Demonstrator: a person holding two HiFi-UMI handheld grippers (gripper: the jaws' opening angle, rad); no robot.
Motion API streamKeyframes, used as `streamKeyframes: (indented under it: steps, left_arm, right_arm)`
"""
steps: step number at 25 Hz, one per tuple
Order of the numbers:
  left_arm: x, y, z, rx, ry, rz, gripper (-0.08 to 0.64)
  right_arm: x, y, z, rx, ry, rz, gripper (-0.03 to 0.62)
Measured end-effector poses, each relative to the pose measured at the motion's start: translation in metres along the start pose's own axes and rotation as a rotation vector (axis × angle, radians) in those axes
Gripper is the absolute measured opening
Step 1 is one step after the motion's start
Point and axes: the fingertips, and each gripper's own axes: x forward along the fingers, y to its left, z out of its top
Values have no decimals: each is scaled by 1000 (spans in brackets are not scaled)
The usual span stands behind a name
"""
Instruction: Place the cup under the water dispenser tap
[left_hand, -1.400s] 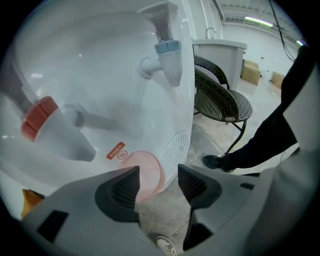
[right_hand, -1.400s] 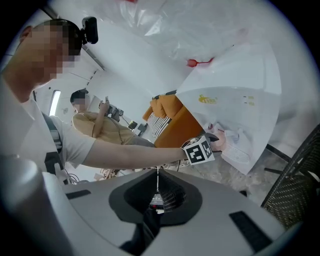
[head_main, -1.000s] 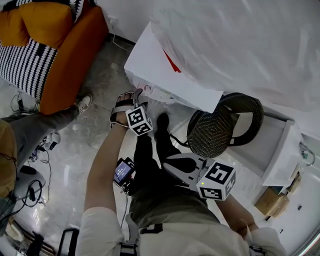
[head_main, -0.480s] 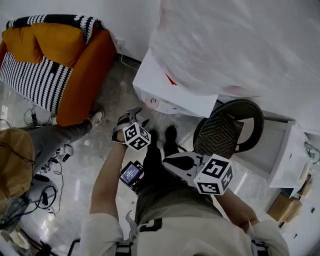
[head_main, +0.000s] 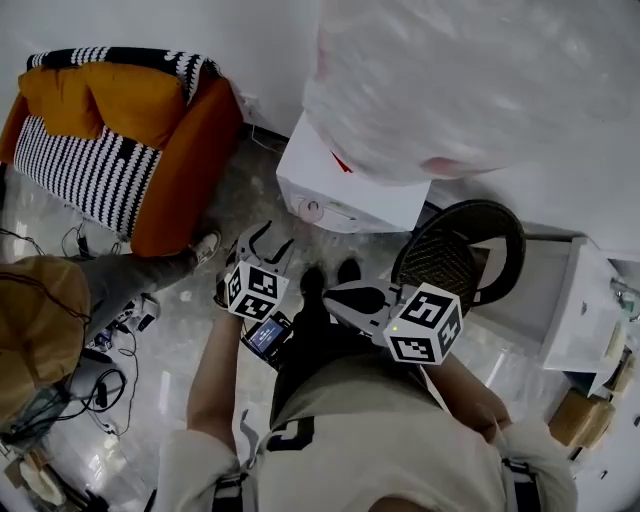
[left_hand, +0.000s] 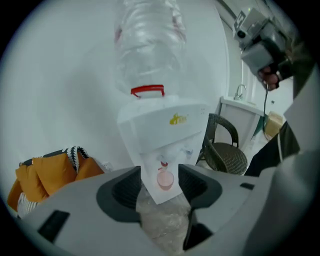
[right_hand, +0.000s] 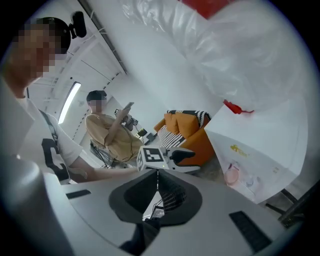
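Head view: left gripper (head_main: 266, 242) is out over the floor, tips toward the white water dispenser (head_main: 352, 188) by the far wall. Right gripper (head_main: 335, 294) is nearer, just right of it, tips aimed left. Pink cup (head_main: 311, 209) sits in the dispenser's front recess, apart from both grippers. Clear bottle (head_main: 470, 80) stands on top of the dispenser, wicker chair (head_main: 462, 252) is just right of it, orange sofa (head_main: 130, 125) far left. A seated person (head_main: 40, 320) is at the left edge. Left gripper view: jaws wide, have just been closing a little, nothing btwn them. The cup (left_hand: 165, 179) shows beyond the gap, right under a red tap (left_hand: 163, 163). Right gripper view: jaws together, pads meeting, holding nothing. The left gripper is ahead, dispenser & cup (right_hand: 231, 175) at right, sofa behind.
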Motion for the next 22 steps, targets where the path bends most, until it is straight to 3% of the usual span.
streamKeyframes:
  steps: [6, 10, 13, 16, 19, 22]
  left_arm:
    - [-40, 16, 33, -101, -95, 2, 275]
    - [-71, 18, 59, -159, -209, 8, 254]
    - [-91, 15, 84, -149, -290, 12, 177]
    - [-105, 8, 105, -136, -347, -15, 75]
    - [-117, -2, 118, -140, -381, -67, 58]
    - [-128, -13, 126, -88, -389, -78, 57]
  right_arm:
    - [-8, 4, 16, -38, -38, -28, 29]
    - [-1, 20, 26, -201, -14, -52, 29]
    - [5, 29, 33, -339, 7, -86, 29]
    - [7, 36, 32, -398, 30, -79, 29]
    - [8, 42, 30, -458, 47, -80, 29]
    - [6, 43, 34, -477, 26, -93, 29]
